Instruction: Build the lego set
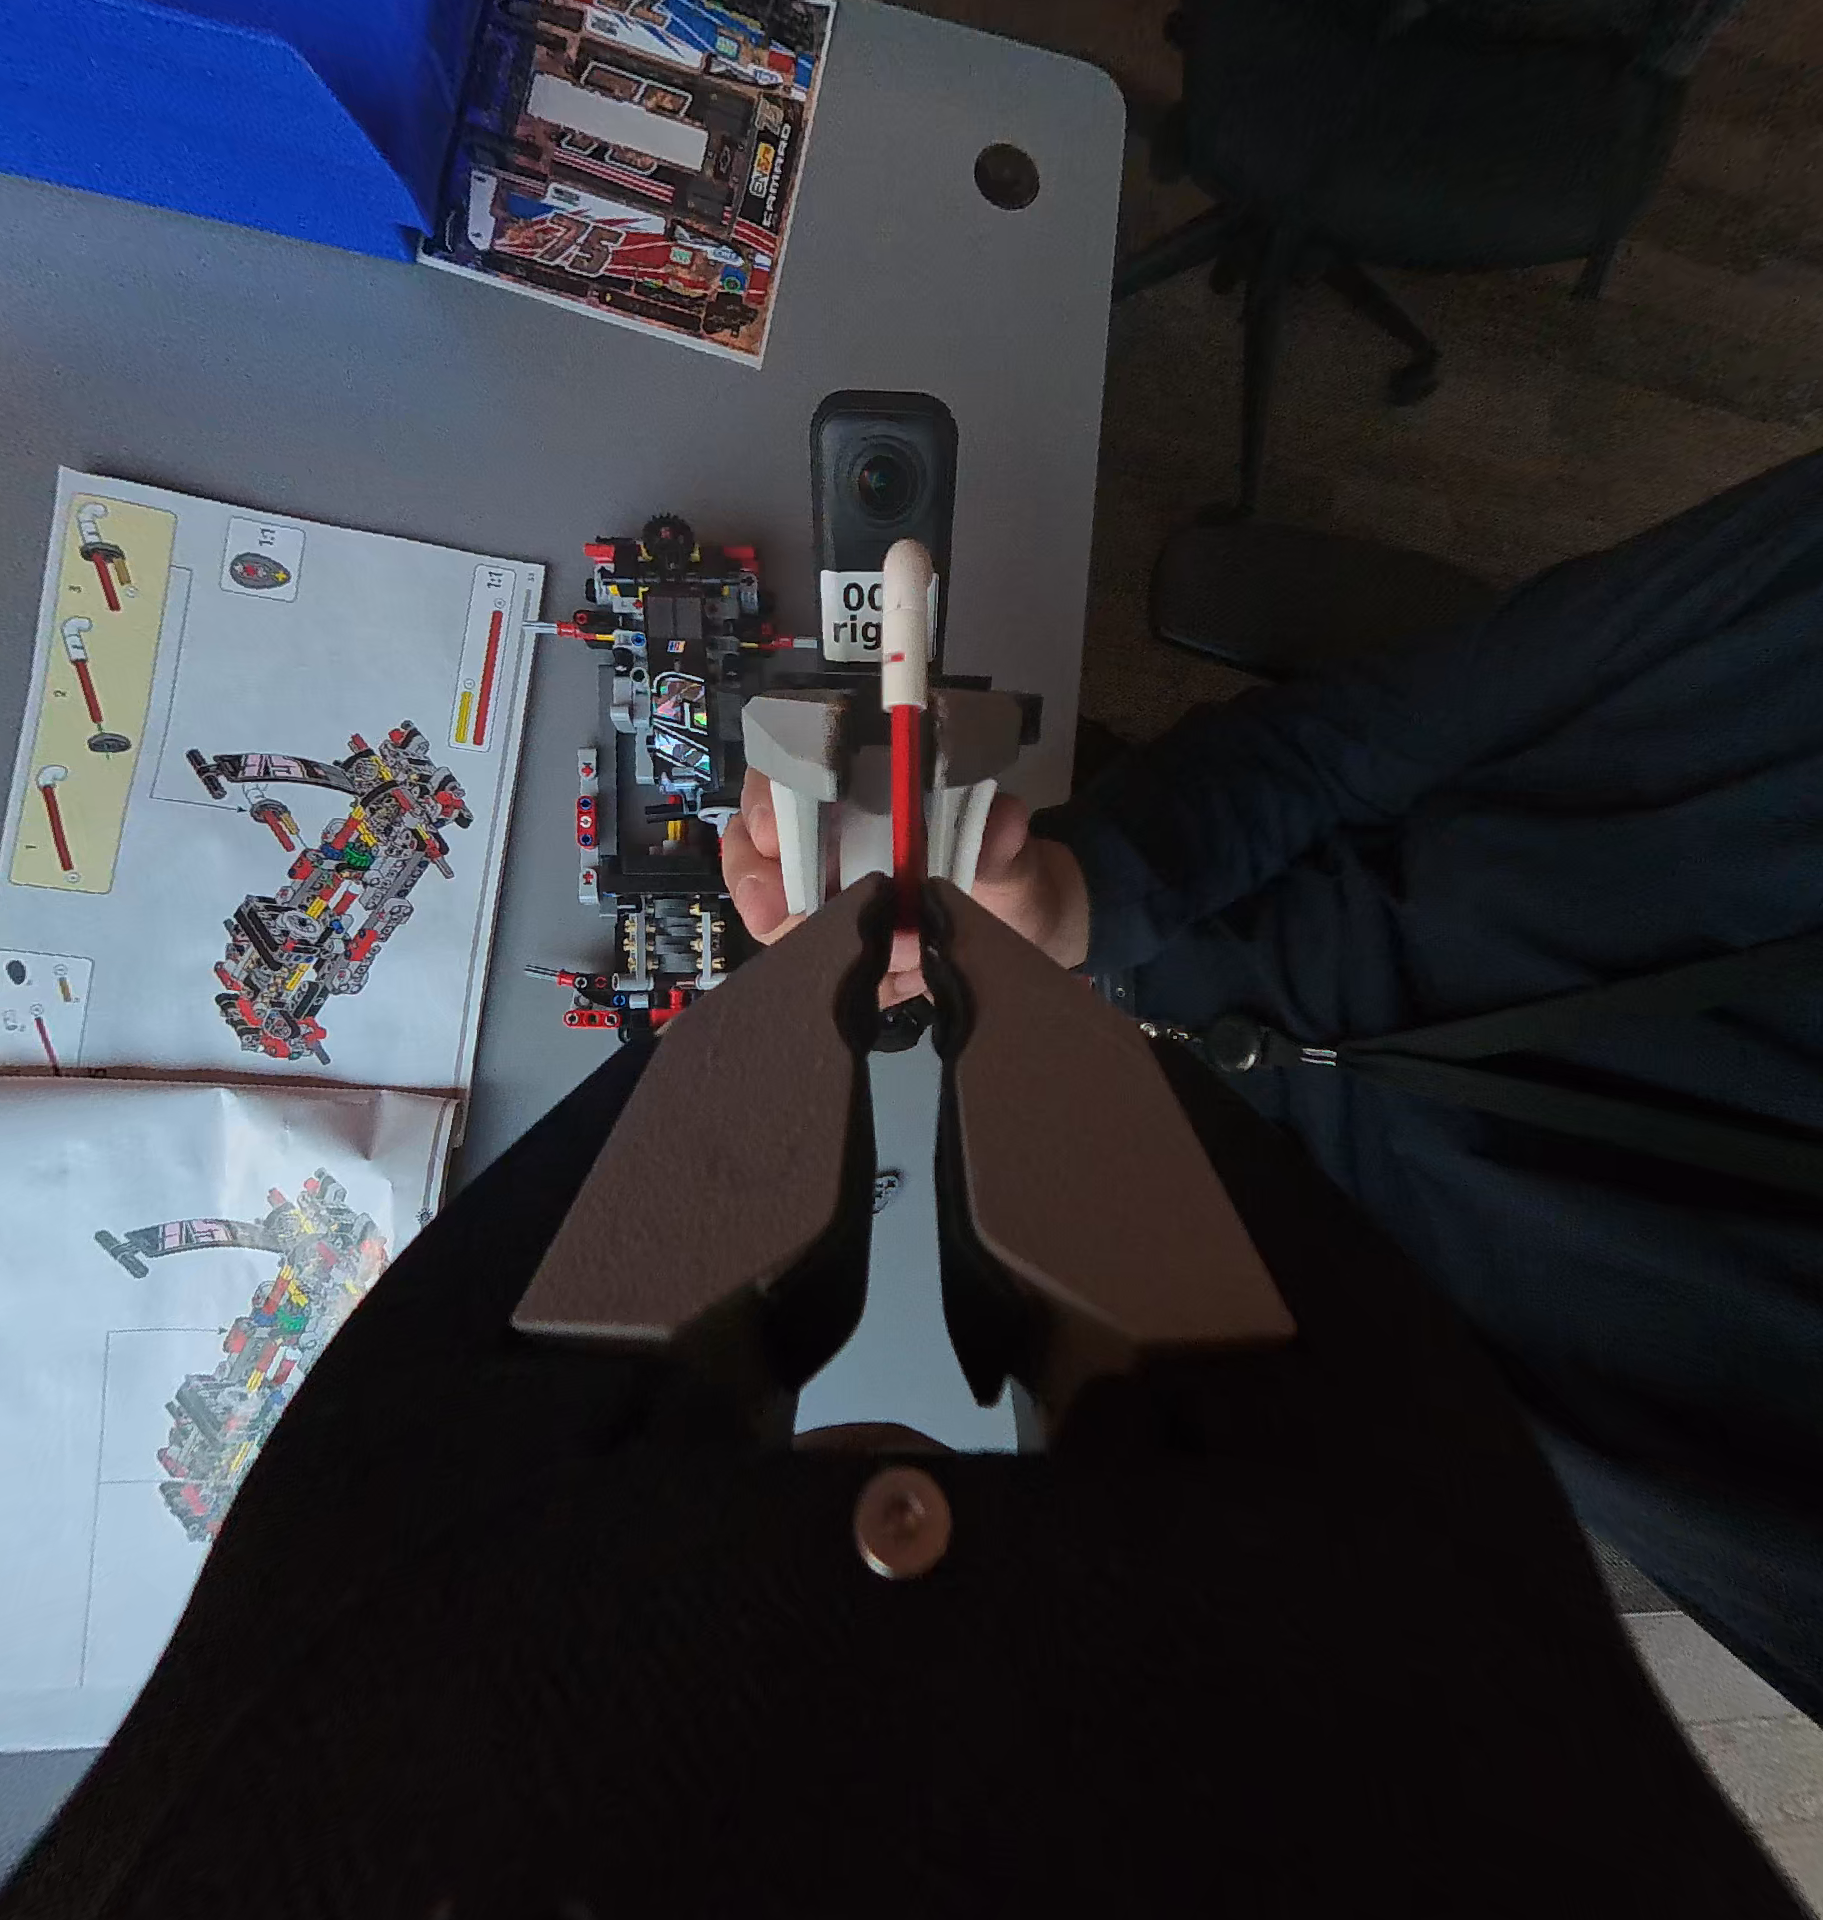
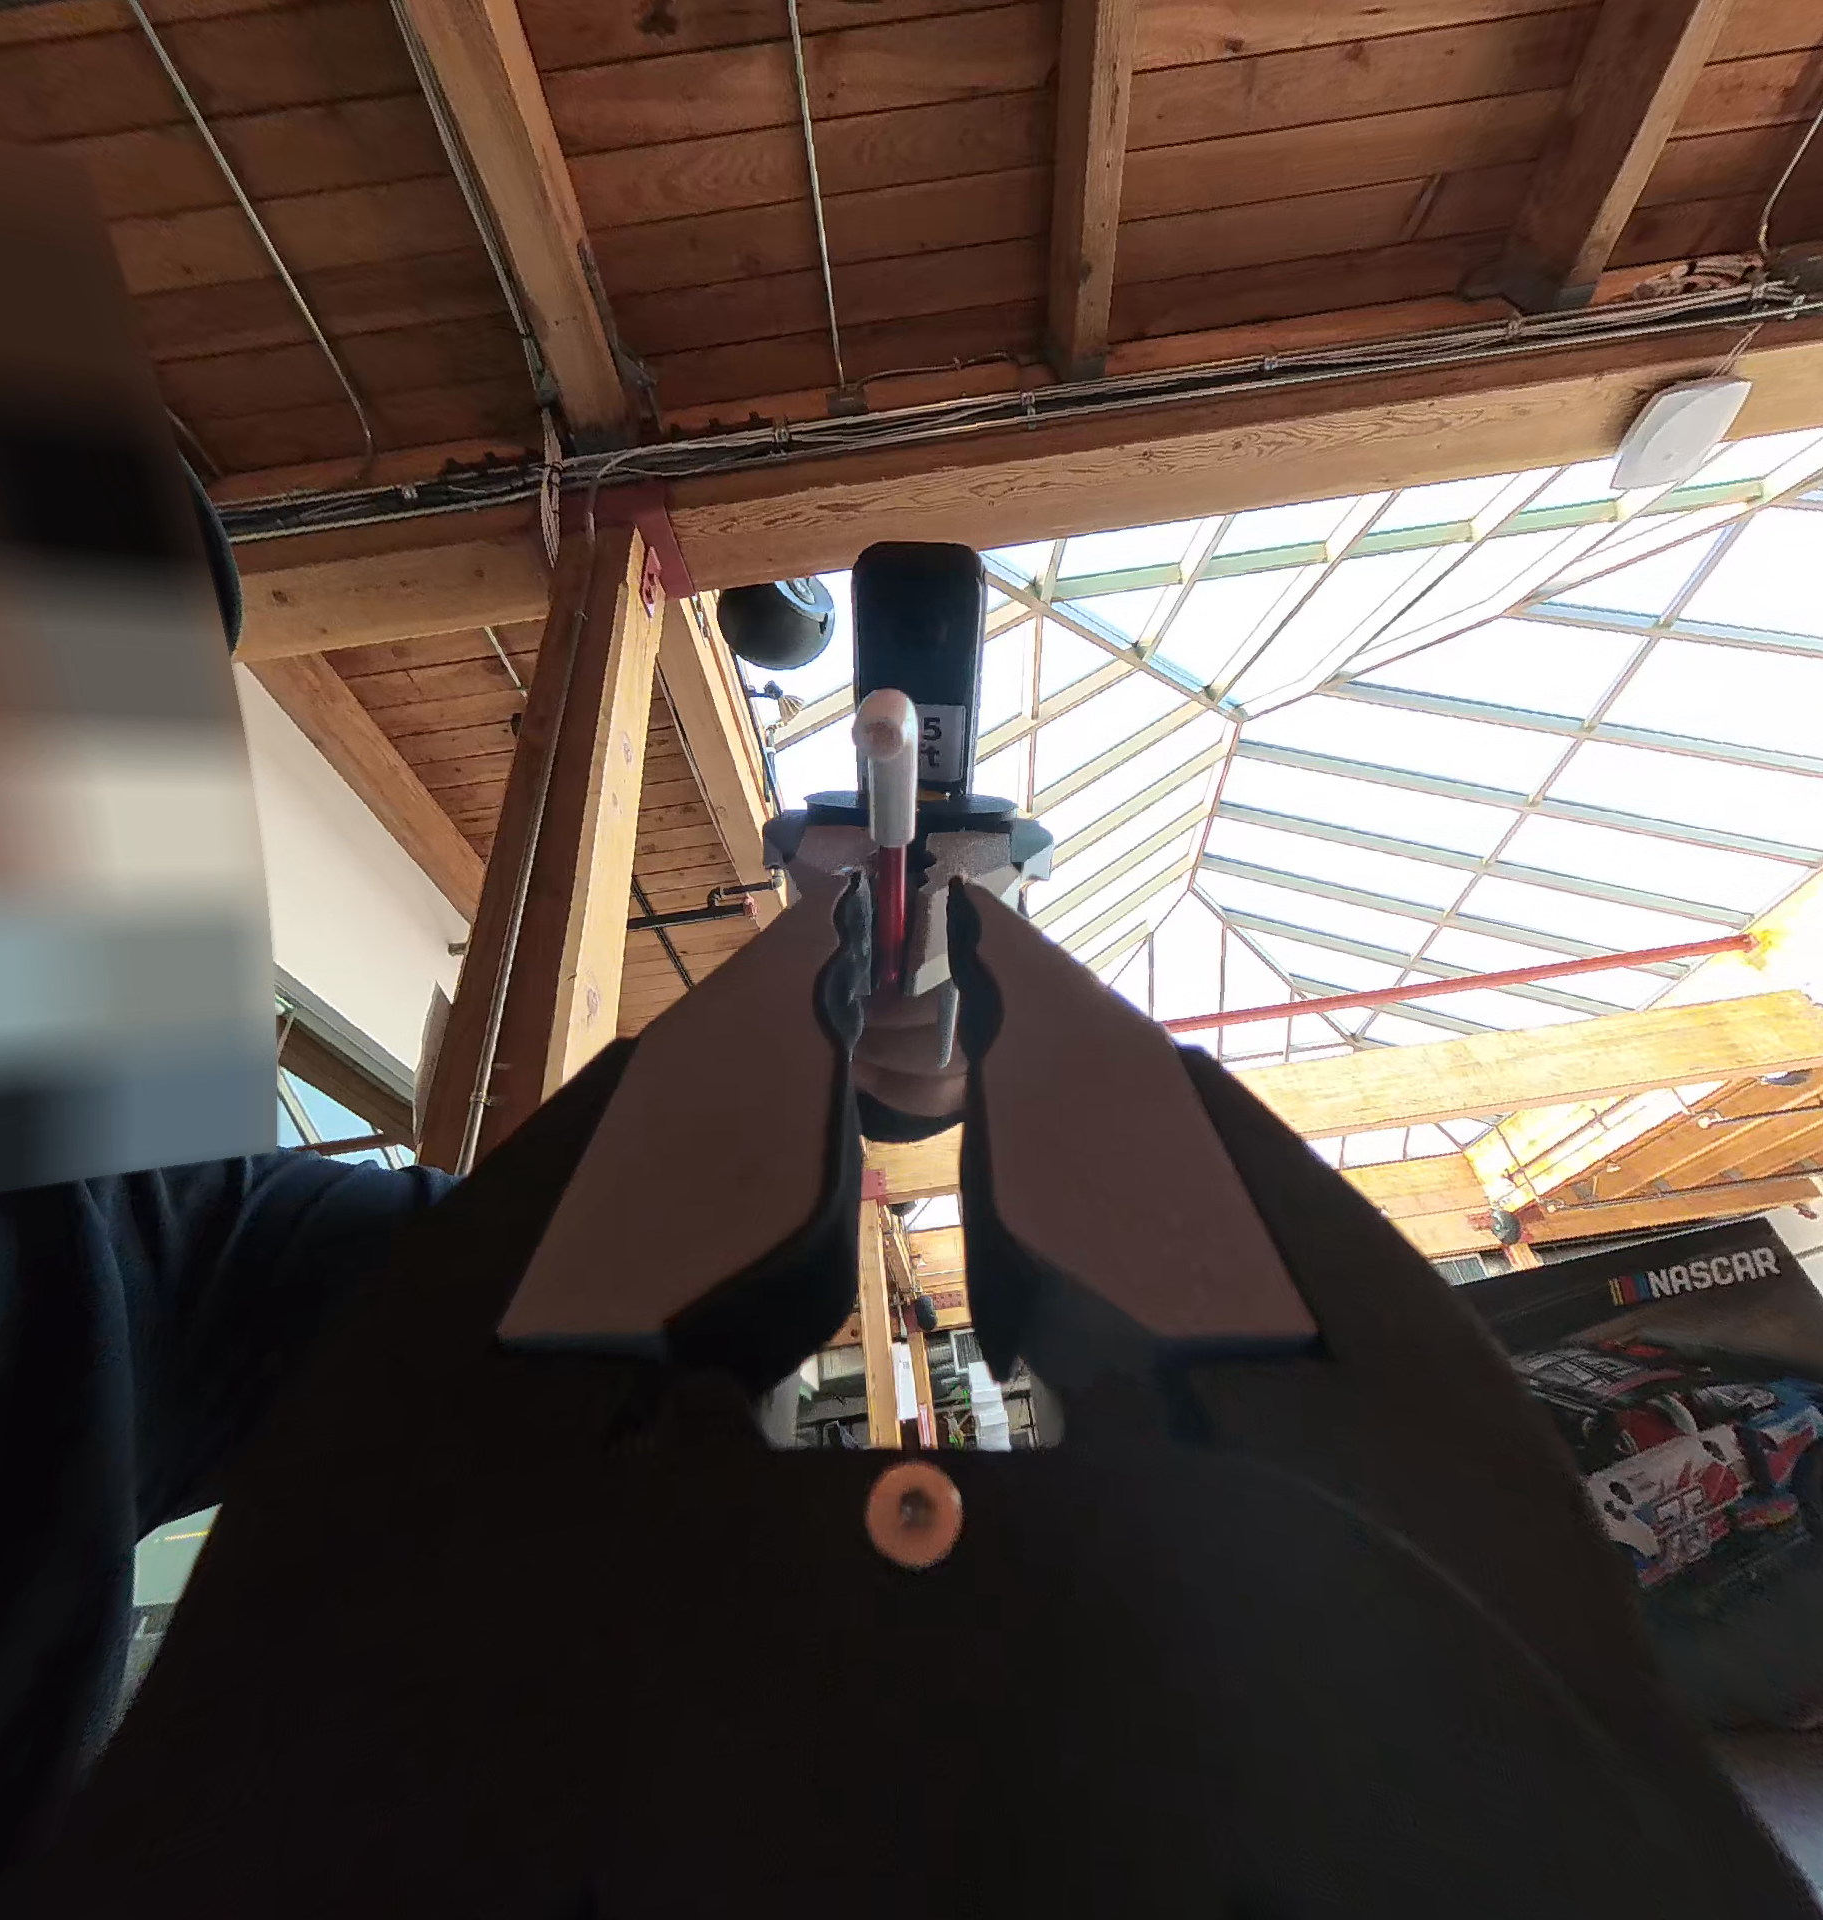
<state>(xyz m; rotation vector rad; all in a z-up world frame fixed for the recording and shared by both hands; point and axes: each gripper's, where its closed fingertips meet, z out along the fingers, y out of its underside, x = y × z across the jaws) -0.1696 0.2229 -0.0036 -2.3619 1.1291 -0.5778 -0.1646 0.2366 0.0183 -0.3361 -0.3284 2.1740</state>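
Observation:
My left gripper [image 1: 902, 935] is shut on the lower end of a red axle [image 1: 905, 810] that carries a white elbow connector [image 1: 905, 623] at its far end. It holds the axle in the air above a grey table [image 1: 367, 384]. My right gripper [image 2: 907, 940] faces the left one, tip to tip. Its pads stand on either side of the same red axle [image 2: 889, 904]. There is a clear gap on the right side, so it is open. The right gripper also shows in the left wrist view [image 1: 891, 743], with a hand [image 1: 761, 873] on its handle.
A partly built brick car chassis [image 1: 668, 769] lies on the table under the grippers. An open instruction booklet [image 1: 263, 779] lies to its left. A sticker sheet [image 1: 637, 166] and a blue bin [image 1: 190, 104] are at the far edge. A dark sleeve [image 1: 1458, 831] reaches in from the right.

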